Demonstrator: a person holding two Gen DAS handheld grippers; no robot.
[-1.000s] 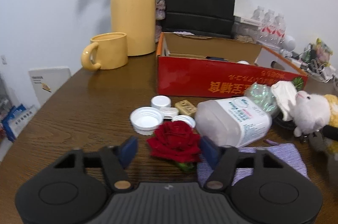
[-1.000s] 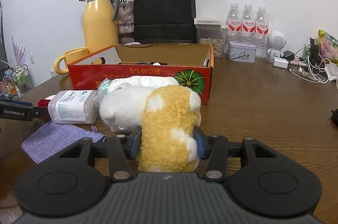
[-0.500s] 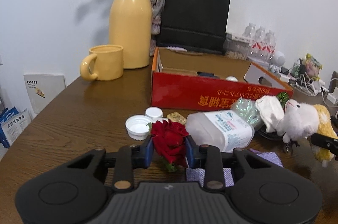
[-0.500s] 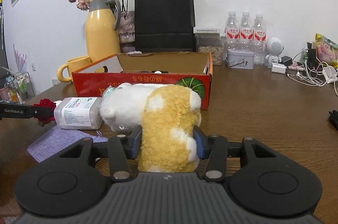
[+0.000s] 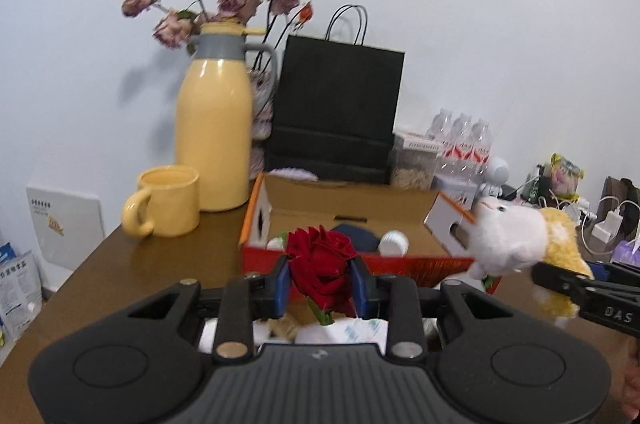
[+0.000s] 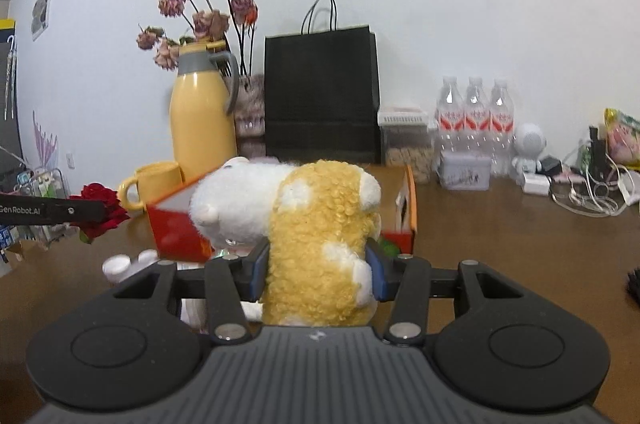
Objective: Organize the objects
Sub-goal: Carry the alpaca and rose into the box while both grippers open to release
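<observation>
Wooden table [image 6: 500, 232]; left tongs [image 5: 320, 278] pinch red rose [image 5: 320, 264]; right tongs [image 6: 318, 274] clamp plush sheep [image 6: 304, 216] (both aloft).

The left gripper [image 5: 320, 276] points slightly downward across the table, its two blue-padded fingers [image 5: 280, 286] drawn close and pressing on a red rose [image 5: 320, 266] from either side; the jaws have just been closing on it. In the right wrist view it reaches in from the left edge as a dark bar.

The right gripper [image 6: 318, 272] is also tilted a little below level, to the right of the left one, its jaws set wider and clamped on the yellow body of a plush toy [image 6: 316, 228].
</observation>
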